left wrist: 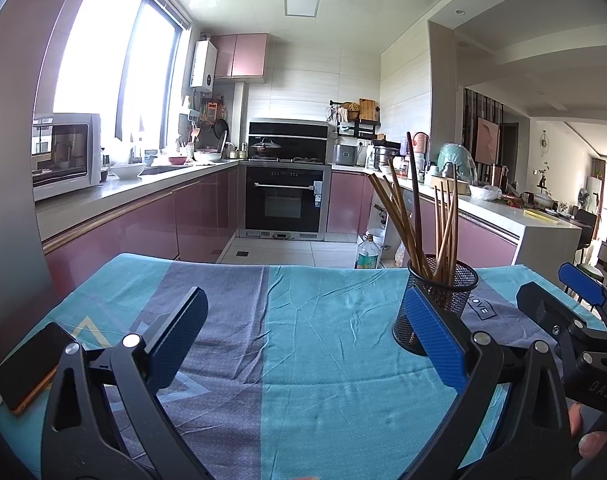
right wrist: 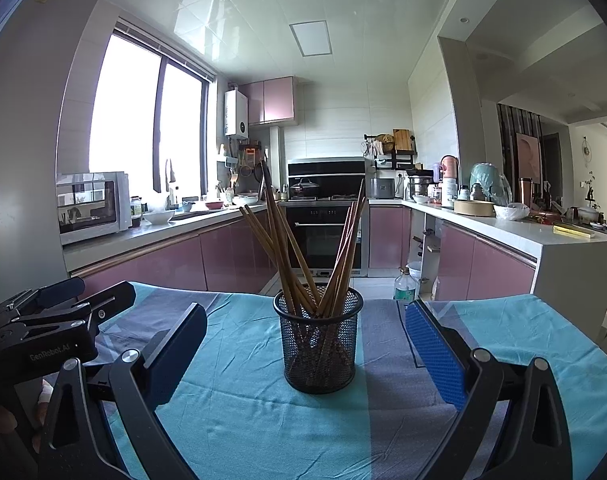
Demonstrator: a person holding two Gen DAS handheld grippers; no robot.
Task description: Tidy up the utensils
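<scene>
**Q:** While both grippers hover low over the bench [right wrist: 239, 420], where are the utensils?

**A:** Every chopstick in view stands in a black mesh cup [right wrist: 318, 344], upright on a teal and grey cloth [left wrist: 335, 360] that covers the bench. The chopsticks [right wrist: 303, 256] fan out in two loose bunches, one leaning left, one leaning right, tips above the rim. None lie loose on the cloth in either view.

**Q:** And the grippers?

**A:** The right gripper [right wrist: 307, 354] faces the cup head on, its jaws wide apart with nothing between them but the cup further ahead. The left gripper [left wrist: 305, 340] sits to the left, jaws also wide apart and empty; from its view the cup stands just behind its right-hand pad. A phone [left wrist: 31, 364] lies on the cloth at the far left.

**Q:** What would a good next move look like?

**A:** As a judgement only: the sorting looks done or nearly so. If the bunches need tidying, close on one chopstick high on its shaft and lift straight up, since a sideways pull could tip the light cup. The free gripper could steady the cup's wall.
</scene>
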